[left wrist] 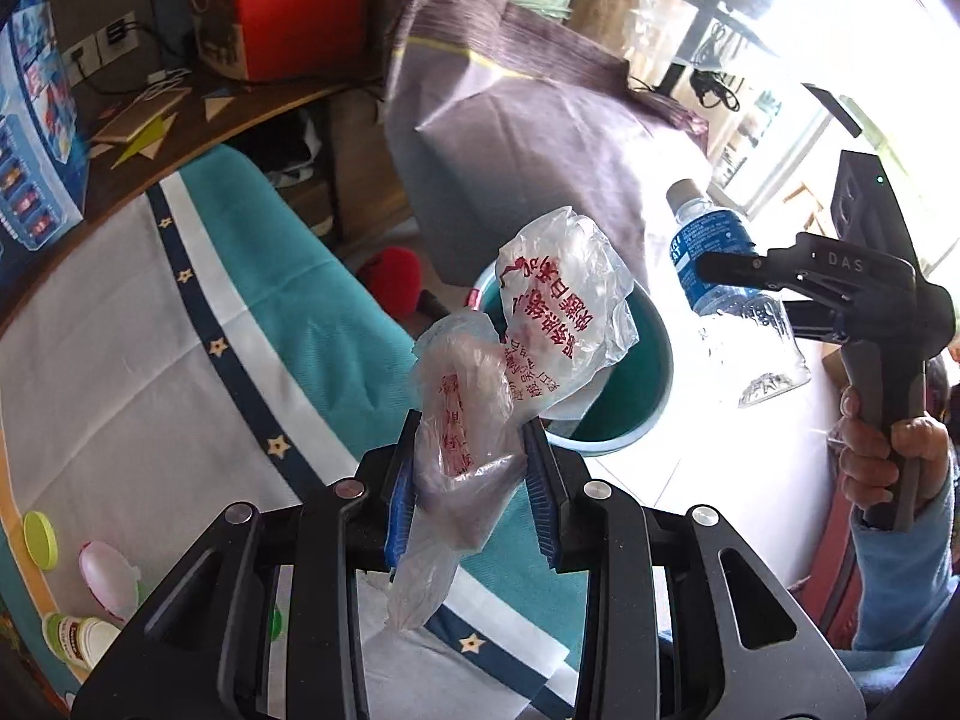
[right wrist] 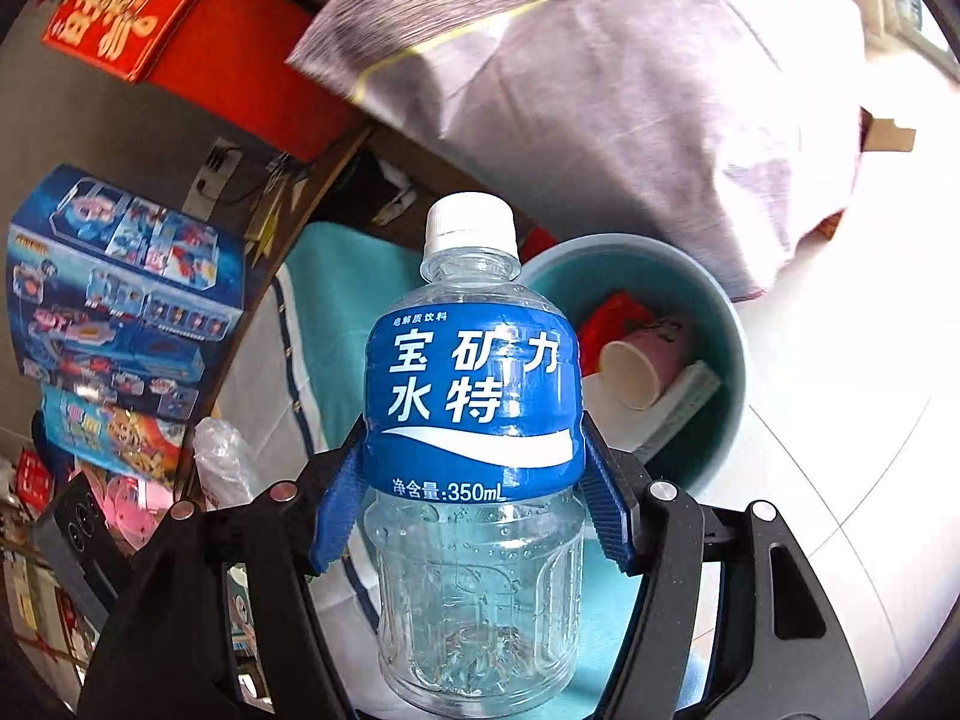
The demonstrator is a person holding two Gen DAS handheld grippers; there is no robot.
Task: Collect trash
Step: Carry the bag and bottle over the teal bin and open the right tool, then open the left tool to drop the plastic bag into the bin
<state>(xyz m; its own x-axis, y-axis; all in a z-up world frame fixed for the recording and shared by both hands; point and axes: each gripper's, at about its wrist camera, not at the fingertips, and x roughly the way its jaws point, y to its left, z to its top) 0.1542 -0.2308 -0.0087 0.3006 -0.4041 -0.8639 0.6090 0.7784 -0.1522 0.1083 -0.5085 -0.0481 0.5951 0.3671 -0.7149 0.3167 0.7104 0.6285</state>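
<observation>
Left wrist view, left gripper (left wrist: 474,480): its two blue pads are clamped on a crumpled clear plastic bag (left wrist: 522,348) printed with red characters; the bag bulges up past the fingertips and a tail hangs down between the jaws.
Left wrist view, bin: a teal bin (left wrist: 630,396) stands on the pale floor just beyond the bag, its open mouth partly covered by the bag.
Left wrist view, right gripper (left wrist: 738,282): at the right, held by a hand (left wrist: 882,456) in a blue sleeve, it grips a clear bottle (left wrist: 729,288) with a blue label, to the right of the bin.
Left wrist view, surroundings: a grey, teal and navy cloth with stars (left wrist: 198,324) covers the near left; a purple-grey fabric bundle (left wrist: 528,138) sits beyond the bin.
Right wrist view, right gripper (right wrist: 474,504): its blue pads press both sides of the bottle (right wrist: 474,396), which stands upright, white cap on top, apparently empty.
Right wrist view, bin: the teal bin (right wrist: 726,324) lies right of and beyond the bottle; inside are a paper cup (right wrist: 642,366), something red and a white flat piece.
Right wrist view, surroundings: a blue toy box (right wrist: 126,288) stands at the left.
</observation>
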